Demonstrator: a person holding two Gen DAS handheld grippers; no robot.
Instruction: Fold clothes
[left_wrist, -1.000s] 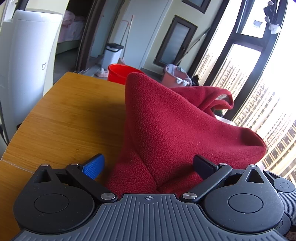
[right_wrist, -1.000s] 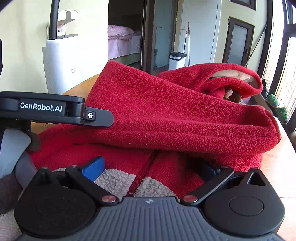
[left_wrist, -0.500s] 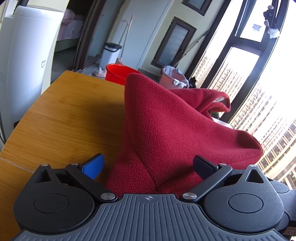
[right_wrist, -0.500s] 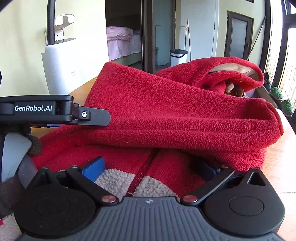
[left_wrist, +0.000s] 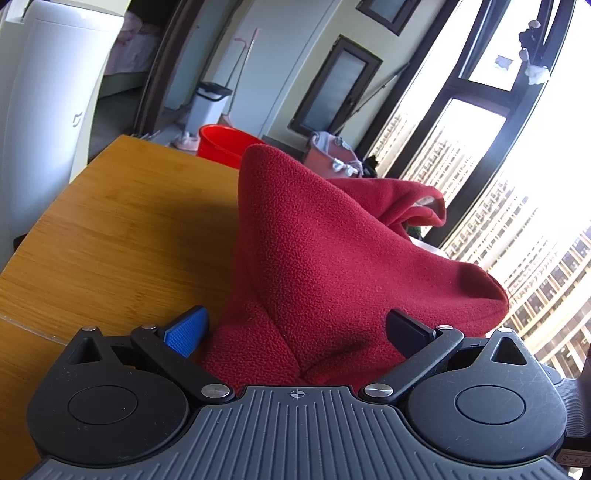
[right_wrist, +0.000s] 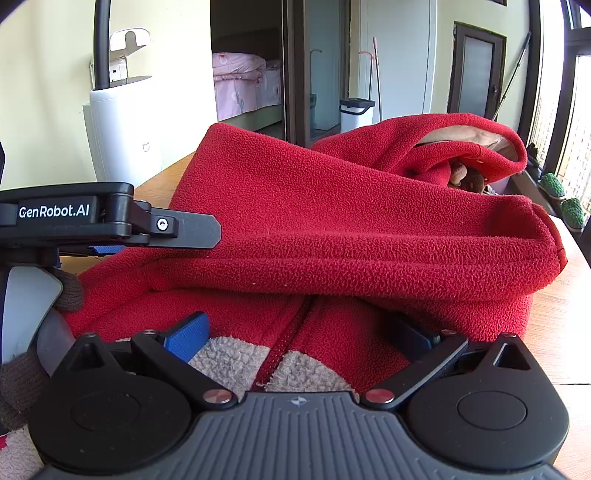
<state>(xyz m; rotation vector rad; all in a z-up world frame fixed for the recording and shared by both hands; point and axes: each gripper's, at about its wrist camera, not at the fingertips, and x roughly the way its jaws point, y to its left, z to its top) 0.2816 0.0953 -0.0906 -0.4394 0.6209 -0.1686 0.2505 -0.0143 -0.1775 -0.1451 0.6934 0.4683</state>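
A soft red fleece jacket (right_wrist: 332, 229) with a fuzzy beige lining lies in a heap on the wooden table (left_wrist: 122, 229). In the left wrist view, the left gripper (left_wrist: 295, 328) has its two fingers spread wide apart, one with a blue pad (left_wrist: 186, 330) and one black. A thick bunch of the red fleece (left_wrist: 325, 266) sits between them and rises up like a little hill. The pads do not look pressed onto the cloth, so it seems open around it. In the right wrist view, the right gripper (right_wrist: 299, 334) is also spread wide. The front of the jacket, with its zip line (right_wrist: 286, 347) down the middle, lies between its fingers. The black finger on the right side is partly hidden under a fold. The left gripper (right_wrist: 173, 230) shows from the side here, reaching over the jacket edge, with white words on it. A hand in a brown knit glove (right_wrist: 68, 291) holds it. Behind the table stand a tall white machine (right_wrist: 123, 129), a red bucket (left_wrist: 225, 144) and a big window (left_wrist: 517, 166).
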